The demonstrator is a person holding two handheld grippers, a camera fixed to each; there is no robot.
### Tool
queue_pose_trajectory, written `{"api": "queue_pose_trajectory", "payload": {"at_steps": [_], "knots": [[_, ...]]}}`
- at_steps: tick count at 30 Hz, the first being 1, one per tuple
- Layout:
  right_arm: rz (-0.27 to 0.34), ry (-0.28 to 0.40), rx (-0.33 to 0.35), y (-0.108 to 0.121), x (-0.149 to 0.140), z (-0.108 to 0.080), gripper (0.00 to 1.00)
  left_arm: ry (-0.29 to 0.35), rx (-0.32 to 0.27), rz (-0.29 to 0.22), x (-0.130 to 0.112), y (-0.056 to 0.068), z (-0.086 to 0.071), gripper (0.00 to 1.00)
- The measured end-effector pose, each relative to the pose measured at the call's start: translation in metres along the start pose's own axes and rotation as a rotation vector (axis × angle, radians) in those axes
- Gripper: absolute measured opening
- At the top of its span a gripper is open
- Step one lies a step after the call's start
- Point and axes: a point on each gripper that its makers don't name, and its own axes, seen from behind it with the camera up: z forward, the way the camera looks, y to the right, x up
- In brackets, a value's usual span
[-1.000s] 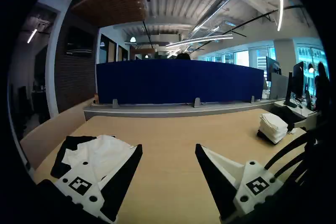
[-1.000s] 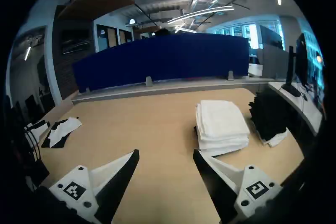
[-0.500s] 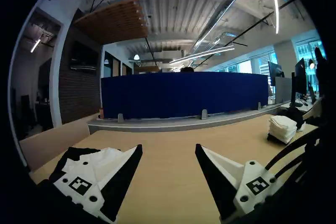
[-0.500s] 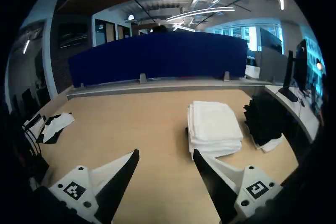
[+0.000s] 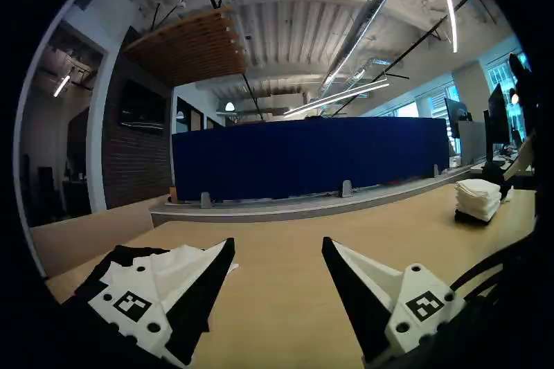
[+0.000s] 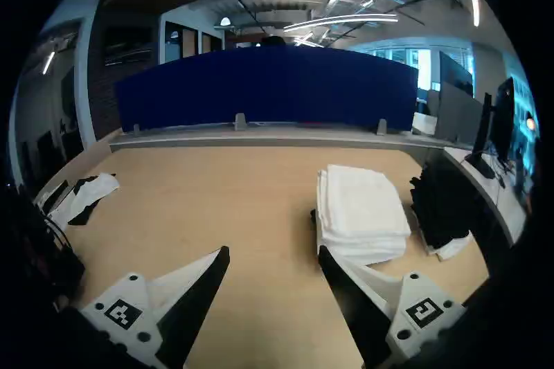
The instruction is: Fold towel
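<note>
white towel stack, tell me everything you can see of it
The white towel stack is several folded pieces of soft, terry-looking cloth piled neatly, edges roughly aligned, lying flat on the light wooden table. A dark sliver shows beneath its left edge. A dark cloth pile sits just to its right; whether they touch I cannot tell. Nothing grips it.

I see a long blue partition (image 5: 305, 158) crossing the middle of my left gripper view, at the far edge of a pale wooden table (image 5: 277, 251). A slatted wooden ceiling panel (image 5: 187, 47) hangs at upper left, with light strips (image 5: 346, 94) toward upper right. In my right gripper view, a dark monitor (image 6: 500, 120) stands at the right edge.
</note>
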Motion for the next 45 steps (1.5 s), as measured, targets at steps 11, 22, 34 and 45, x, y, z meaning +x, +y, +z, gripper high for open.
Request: {"api": "queue_pose_trajectory", "payload": {"at_steps": [11, 22, 34, 45], "knots": [[-0.025, -0.007, 0.025, -0.016, 0.003, 0.01, 1.0, -0.012, 0.021, -0.042, -0.011, -0.014, 0.002, 0.93], [-0.031, -0.009, 0.028, -0.017, 0.004, 0.012, 1.0, -0.031, 0.029, -0.066, -0.02, -0.016, 0.001, 0.93], [-0.027, -0.002, 0.026, -0.014, 0.007, 0.011, 1.0, -0.041, 0.019, -0.064, -0.023, -0.015, 0.002, 0.94], [0.012, 0.038, 0.037, -0.009, 0.017, 0.005, 1.0, -0.043, 0.02, -0.064, -0.024, -0.015, 0.002, 0.94]]}}
